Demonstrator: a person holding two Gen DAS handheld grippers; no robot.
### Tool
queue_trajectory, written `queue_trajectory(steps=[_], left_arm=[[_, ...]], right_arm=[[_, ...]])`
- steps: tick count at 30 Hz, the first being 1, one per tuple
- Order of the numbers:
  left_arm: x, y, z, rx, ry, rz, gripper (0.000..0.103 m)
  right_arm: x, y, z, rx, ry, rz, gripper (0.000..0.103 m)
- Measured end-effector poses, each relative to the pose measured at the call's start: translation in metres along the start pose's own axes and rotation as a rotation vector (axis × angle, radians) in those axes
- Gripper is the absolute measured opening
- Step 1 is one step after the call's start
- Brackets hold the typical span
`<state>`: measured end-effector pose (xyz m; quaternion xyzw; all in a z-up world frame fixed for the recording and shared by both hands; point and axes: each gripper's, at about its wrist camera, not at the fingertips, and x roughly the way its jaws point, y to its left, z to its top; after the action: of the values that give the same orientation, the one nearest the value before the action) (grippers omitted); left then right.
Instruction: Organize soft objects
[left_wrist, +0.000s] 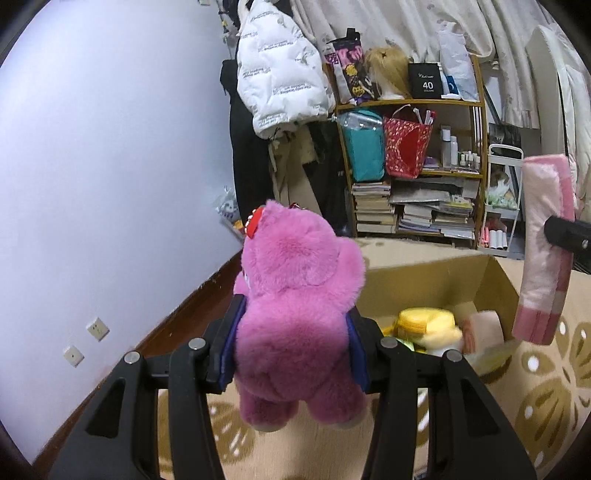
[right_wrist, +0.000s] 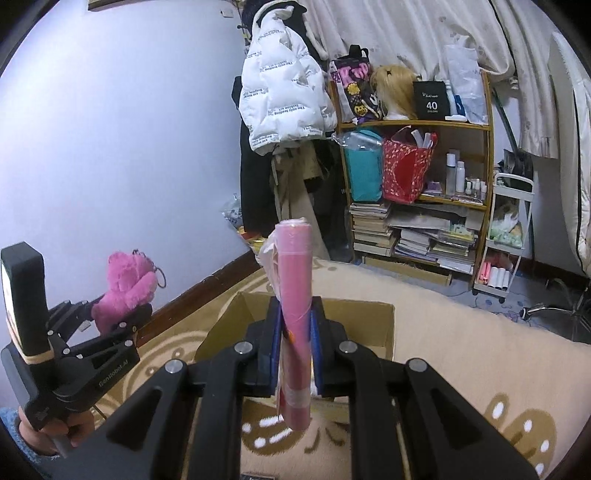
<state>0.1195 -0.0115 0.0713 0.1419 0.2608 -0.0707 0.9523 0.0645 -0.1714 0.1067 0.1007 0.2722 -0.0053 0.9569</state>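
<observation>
Left hand-held gripper (left_wrist: 291, 350) clamps a pink plush bear (left_wrist: 295, 314), right hand-held gripper (right_wrist: 295, 343) pinches a pink folded cloth (right_wrist: 294, 314), both above the cardboard box (left_wrist: 491, 291); the lightly pinched cloth could slip and fall outside it.

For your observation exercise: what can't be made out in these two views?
- Cardboard box contents: right wrist view, hidden behind the right gripper and pink pack.
- Pink plush bear face: left wrist view, turned away.
- Yellow plush: left wrist view, blurred.
</observation>
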Motion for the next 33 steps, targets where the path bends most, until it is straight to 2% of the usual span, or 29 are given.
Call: queue_trajectory(steps=[6, 11, 17, 20, 23, 24, 27, 29, 32, 33], left_arm=[[0.023, -0.017, 0.016, 0.016, -0.016, -0.034, 0.048], [0.051, -0.034, 0.014, 0.009, 0.034, -0.073, 0.048], [0.079, -0.060, 0.003, 0.102, 0.082, -0.016, 0.048], [0.092, -0.065, -0.001, 0.091, 0.123, -0.048, 0.048], [0.101, -0.069, -0.006, 0.105, 0.132, -0.001, 0.048], [0.103, -0.069, -0.007, 0.107, 0.135, 0.004, 0.049], [0.108, -0.065, -0.009, 0.080, 0.160, -0.009, 0.054], [0.110, -0.061, -0.009, 0.066, 0.168, 0.002, 0.056], [0.106, -0.056, -0.006, 0.062, 0.143, 0.018, 0.064], [0.104, -0.054, -0.005, 0.057, 0.138, 0.012, 0.068]], right_arm=[[0.025, -0.008, 0.003, -0.018, 0.022, -0.035, 0.015], [0.053, -0.022, -0.005, 0.019, 0.080, -0.035, 0.015], [0.080, -0.034, -0.016, 0.052, 0.170, -0.048, 0.016], [0.090, -0.040, -0.016, 0.079, 0.200, -0.038, 0.017], [0.096, -0.049, -0.014, 0.129, 0.214, -0.029, 0.019], [0.097, -0.052, -0.014, 0.140, 0.214, -0.029, 0.019], [0.098, -0.056, -0.013, 0.152, 0.212, -0.032, 0.027], [0.098, -0.057, -0.014, 0.153, 0.219, -0.037, 0.028], [0.099, -0.053, -0.015, 0.121, 0.227, -0.045, 0.029], [0.099, -0.051, -0.015, 0.107, 0.225, -0.050, 0.034]])
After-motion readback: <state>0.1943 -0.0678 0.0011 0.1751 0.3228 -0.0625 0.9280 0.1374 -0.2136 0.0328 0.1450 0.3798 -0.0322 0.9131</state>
